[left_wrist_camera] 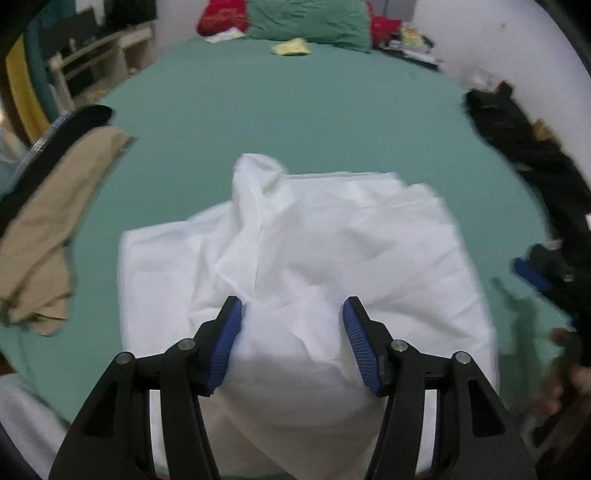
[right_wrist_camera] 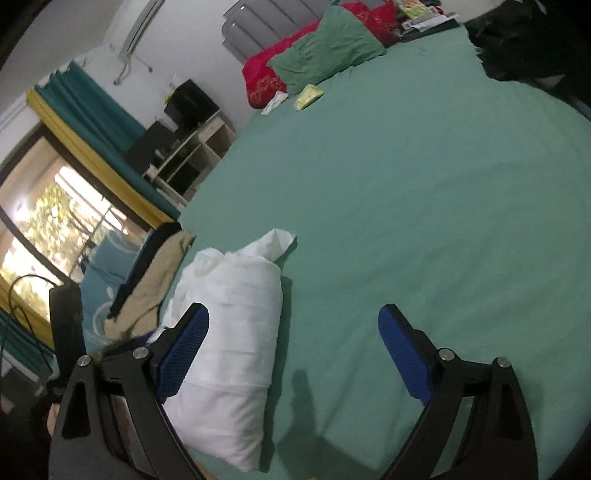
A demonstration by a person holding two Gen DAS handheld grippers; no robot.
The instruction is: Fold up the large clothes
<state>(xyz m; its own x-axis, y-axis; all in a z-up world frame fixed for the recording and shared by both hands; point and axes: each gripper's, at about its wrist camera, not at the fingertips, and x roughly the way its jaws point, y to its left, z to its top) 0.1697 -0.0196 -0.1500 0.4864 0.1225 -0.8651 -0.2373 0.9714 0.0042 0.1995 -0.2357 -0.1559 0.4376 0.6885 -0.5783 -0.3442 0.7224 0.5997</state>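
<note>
A white garment (left_wrist_camera: 303,251) lies folded but rumpled on the green bed sheet (left_wrist_camera: 295,122). My left gripper (left_wrist_camera: 291,314) is open right over its near part, the blue pads on either side of a raised fold, not closed on it. In the right wrist view the same white garment (right_wrist_camera: 229,332) lies at the lower left. My right gripper (right_wrist_camera: 293,321) is open and empty above the green sheet (right_wrist_camera: 424,203), its left finger (right_wrist_camera: 184,347) in front of the garment's edge.
A beige garment (left_wrist_camera: 48,236) and a dark one lie at the bed's left edge. A dark pile of clothes (left_wrist_camera: 528,155) lies at the right. Green and red pillows (left_wrist_camera: 310,18) and a yellow packet (left_wrist_camera: 291,47) are at the far end. A shelf and a window (right_wrist_camera: 55,214) are to the left.
</note>
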